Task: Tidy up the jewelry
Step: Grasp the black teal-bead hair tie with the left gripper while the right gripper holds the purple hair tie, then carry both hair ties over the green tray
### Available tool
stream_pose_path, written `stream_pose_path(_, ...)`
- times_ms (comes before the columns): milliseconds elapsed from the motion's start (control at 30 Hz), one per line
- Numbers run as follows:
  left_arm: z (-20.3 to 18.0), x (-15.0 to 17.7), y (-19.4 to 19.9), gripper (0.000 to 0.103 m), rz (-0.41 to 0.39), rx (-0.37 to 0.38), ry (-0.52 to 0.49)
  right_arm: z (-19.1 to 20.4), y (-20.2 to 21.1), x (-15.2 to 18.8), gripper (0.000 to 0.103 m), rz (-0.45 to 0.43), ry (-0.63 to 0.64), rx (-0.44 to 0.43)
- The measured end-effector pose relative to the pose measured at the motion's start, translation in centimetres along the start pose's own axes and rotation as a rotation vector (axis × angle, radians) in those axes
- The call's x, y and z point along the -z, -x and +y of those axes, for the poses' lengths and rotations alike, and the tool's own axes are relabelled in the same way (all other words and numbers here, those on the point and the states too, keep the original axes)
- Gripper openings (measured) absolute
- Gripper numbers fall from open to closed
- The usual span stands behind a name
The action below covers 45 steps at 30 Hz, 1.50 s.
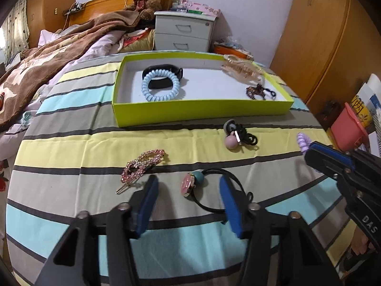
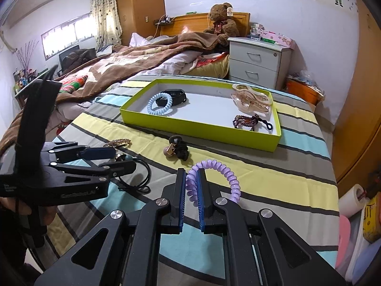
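A lime-green tray [image 1: 202,112] [image 2: 197,128] on the striped cloth holds a light-blue spiral hair tie [image 1: 163,86] [image 2: 160,103], a black band [image 1: 164,71], a clear claw clip [image 1: 240,70] [image 2: 252,100] and a dark beaded tie [image 1: 258,91] [image 2: 246,121]. My right gripper [image 2: 191,174] [image 1: 309,150] is shut on a purple spiral hair tie [image 2: 223,174] [image 1: 302,140], above the cloth. My left gripper [image 1: 188,186] [image 2: 119,159] is open, its fingers on either side of a pink-faced hair tie with a black loop [image 1: 191,183]. A pink rhinestone clip [image 1: 142,164] and a black tie with beads [image 1: 238,135] [image 2: 177,149] lie on the cloth.
A bed with a brown blanket [image 2: 133,59] lies to the left. A grey nightstand [image 2: 259,62] stands behind the tray. Wooden wardrobes [image 1: 316,38] line the right. A pink bucket [image 1: 350,128] stands beside the surface's right edge.
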<state>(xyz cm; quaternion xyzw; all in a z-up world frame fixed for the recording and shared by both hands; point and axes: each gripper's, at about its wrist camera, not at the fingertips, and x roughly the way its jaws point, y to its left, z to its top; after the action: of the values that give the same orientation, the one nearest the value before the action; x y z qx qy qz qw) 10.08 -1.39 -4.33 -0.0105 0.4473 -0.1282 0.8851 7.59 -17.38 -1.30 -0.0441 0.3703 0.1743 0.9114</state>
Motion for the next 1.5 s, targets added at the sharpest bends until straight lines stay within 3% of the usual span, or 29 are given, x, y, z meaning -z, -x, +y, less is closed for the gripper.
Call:
stream_pose_path(267,-1.0,-0.2,-0.4,0.042,-0.001,-0.04,-0.047,-0.4,-0.1,0.1,0.009,-0.002,-0.005,-0.004)
stream_pose_path(567,-1.3,-0.3,-0.4,0.02,-0.004,-0.043,-0.056,-0.7,-0.3,0.2,0.009,0.002,-0.01,-0.007)
stream_pose_path(1100,-1.4,-0.6,0.3,0.018,-0.012,-0.023,-0.05,-0.5,-0.2,0.1,0.009,-0.001,-0.014,-0.004)
stream_pose_path(1500,-1.3,-2.1,2.7,0.018,-0.072,0.002,-0.038,-0.9,1.4,-1.3,0.009,-0.043,-0.028,-0.002)
